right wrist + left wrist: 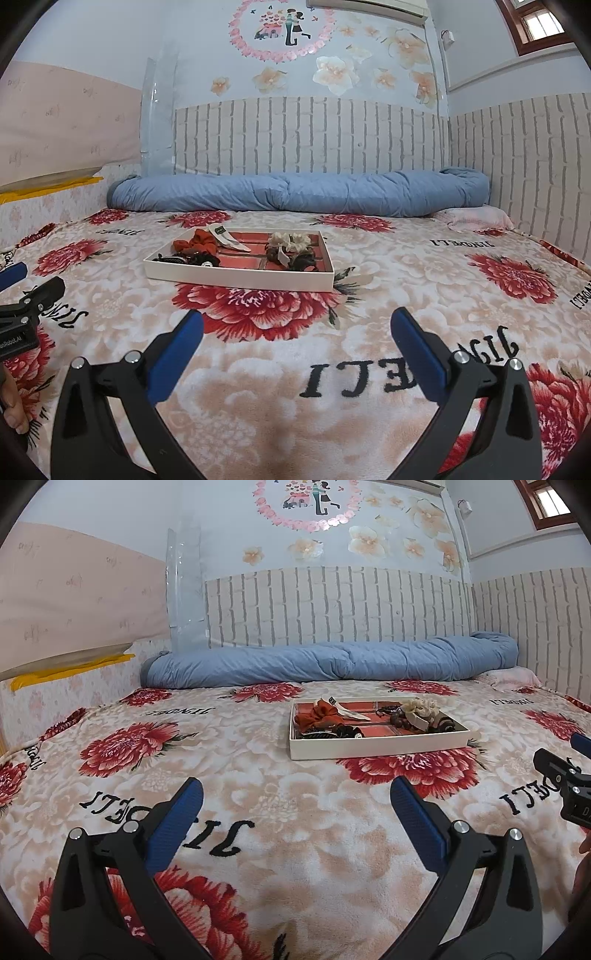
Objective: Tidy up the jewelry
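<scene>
A white tray [373, 746] with red compartments lies on the flowered blanket, ahead of both grippers; it also shows in the right wrist view [236, 277]. It holds a red scrunchie [320, 716] [195, 242], a cream scrunchie [419, 705] [288, 240], dark hair clips [325, 734] [192, 259], brown beads [400, 720] and a white clip [229, 238]. My left gripper [295, 794] is open and empty, low over the blanket short of the tray. My right gripper [295, 321] is open and empty, also short of the tray.
A rolled blue quilt [332, 662] [295, 195] lies along the brick-pattern wall behind the tray. The right gripper's body [565, 779] shows at the left view's right edge; the left gripper's body [26, 310] shows at the right view's left edge.
</scene>
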`<state>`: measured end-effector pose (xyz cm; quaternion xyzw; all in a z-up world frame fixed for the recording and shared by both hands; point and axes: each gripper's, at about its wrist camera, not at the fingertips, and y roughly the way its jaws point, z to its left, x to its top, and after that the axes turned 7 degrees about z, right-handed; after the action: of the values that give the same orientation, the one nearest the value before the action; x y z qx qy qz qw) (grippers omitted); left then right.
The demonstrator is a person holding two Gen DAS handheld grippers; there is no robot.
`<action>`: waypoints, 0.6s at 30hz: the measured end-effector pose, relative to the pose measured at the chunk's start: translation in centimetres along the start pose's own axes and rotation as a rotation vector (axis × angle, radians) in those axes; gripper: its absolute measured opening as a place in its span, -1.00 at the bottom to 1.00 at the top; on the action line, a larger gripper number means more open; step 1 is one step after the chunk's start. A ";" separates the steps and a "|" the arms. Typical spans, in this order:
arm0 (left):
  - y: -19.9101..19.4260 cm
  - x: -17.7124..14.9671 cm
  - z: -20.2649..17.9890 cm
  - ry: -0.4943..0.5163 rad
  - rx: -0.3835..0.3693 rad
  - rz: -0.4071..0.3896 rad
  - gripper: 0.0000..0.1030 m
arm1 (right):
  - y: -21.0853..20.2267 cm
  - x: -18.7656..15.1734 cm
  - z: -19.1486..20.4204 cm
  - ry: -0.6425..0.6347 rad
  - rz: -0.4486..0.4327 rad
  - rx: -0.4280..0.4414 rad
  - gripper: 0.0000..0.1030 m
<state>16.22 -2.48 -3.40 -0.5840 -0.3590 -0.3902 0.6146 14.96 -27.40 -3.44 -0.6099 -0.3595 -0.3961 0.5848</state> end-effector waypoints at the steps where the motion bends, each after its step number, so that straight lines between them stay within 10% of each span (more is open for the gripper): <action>1: 0.0 0.0 0.0 0.000 0.000 0.000 0.90 | 0.0 0.0 -0.1 0.002 0.000 0.000 0.92; 18: 0.1 0.0 0.0 -0.005 -0.003 0.004 0.90 | -0.1 0.1 -0.1 0.007 0.000 0.001 0.92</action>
<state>16.32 -2.51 -3.50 -0.5867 -0.3589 -0.3879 0.6136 14.96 -27.47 -3.30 -0.6081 -0.3576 -0.3979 0.5865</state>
